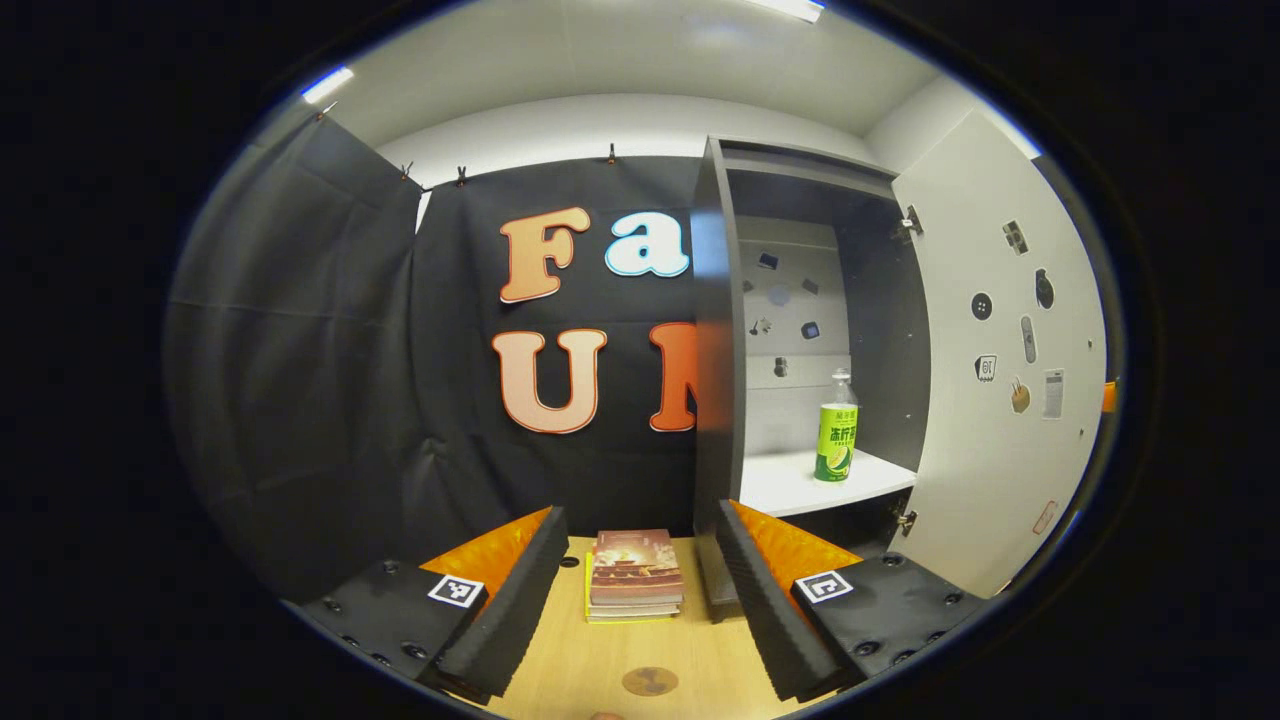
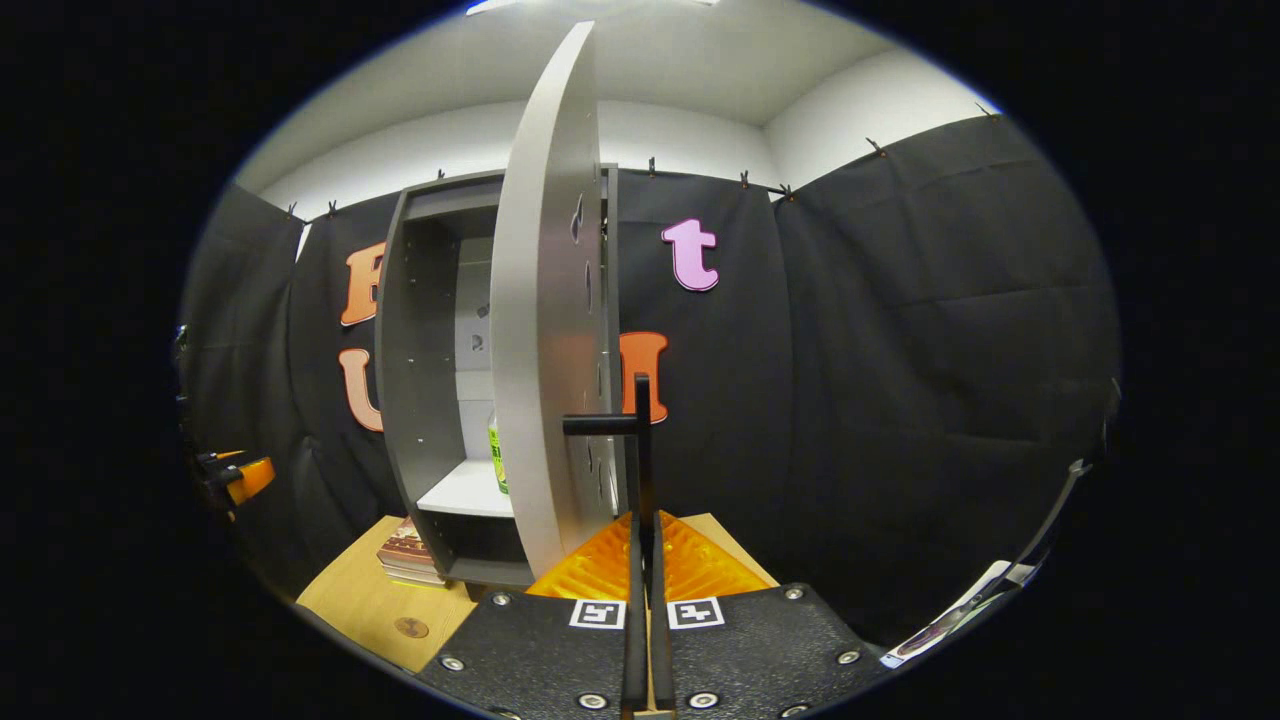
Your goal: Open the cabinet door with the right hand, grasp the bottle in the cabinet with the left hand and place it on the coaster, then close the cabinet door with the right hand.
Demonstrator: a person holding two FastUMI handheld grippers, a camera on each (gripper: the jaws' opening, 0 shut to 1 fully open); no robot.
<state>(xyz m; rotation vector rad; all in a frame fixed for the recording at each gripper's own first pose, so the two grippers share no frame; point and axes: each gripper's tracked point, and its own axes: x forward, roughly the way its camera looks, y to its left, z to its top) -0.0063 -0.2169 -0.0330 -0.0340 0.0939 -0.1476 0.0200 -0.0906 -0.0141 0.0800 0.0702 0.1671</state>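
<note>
Cabinet door [image 1: 1000, 370] open; bottle [image 1: 836, 430] upright inside

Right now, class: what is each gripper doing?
Left gripper: open, holding nothing.
Right gripper: shut on the cabinet door handle.

One cabinet [image 1: 880, 300], one bottle [image 1: 836, 430], two grippers.
One coaster [image 1: 650, 682] and one stack of books [image 1: 634, 576] sit on one table [image 1: 560, 660].

My left gripper [image 1: 640, 585] hangs with fingers spread wide apart; my right gripper [image 2: 640, 520] has its fingers pressed together around a thin black handle bar [image 2: 640, 440].
</note>
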